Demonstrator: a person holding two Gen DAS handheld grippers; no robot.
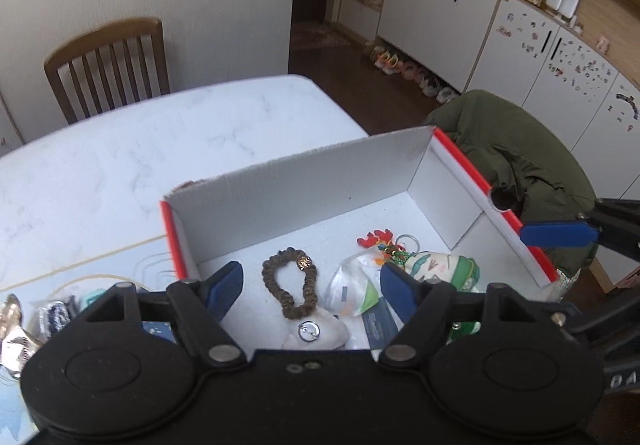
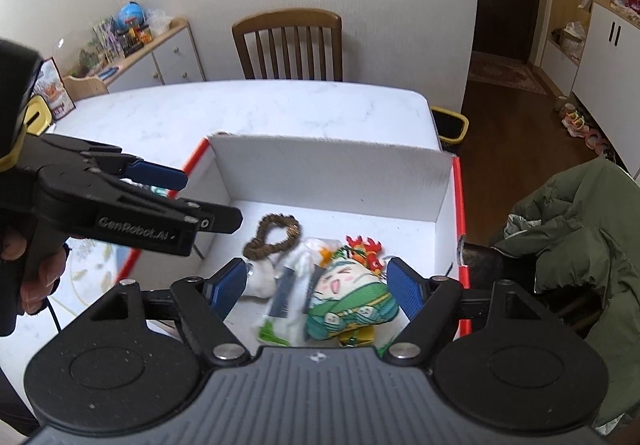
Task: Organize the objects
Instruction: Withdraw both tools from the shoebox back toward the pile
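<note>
An open white box (image 1: 304,201) (image 2: 320,169) with red edges stands on the marble table. Inside lie a brown hair scrunchie (image 1: 290,287) (image 2: 272,235), a green cartoon plush (image 2: 352,301) (image 1: 440,269), a red keychain charm (image 1: 376,239) (image 2: 366,249), a clear plastic packet (image 1: 352,293) (image 2: 288,301) and a white pouch (image 1: 316,333). My left gripper (image 1: 312,285) hovers open above the box's near side, empty; it also shows at the left of the right wrist view (image 2: 192,193). My right gripper (image 2: 320,283) hovers open over the plush, empty.
Several small items (image 1: 36,321) lie on the table left of the box. A wooden chair (image 2: 288,45) stands at the far side. A green jacket (image 1: 516,161) (image 2: 580,229) hangs on a chair at the right. A yellow bin (image 2: 450,127) sits beyond the table corner.
</note>
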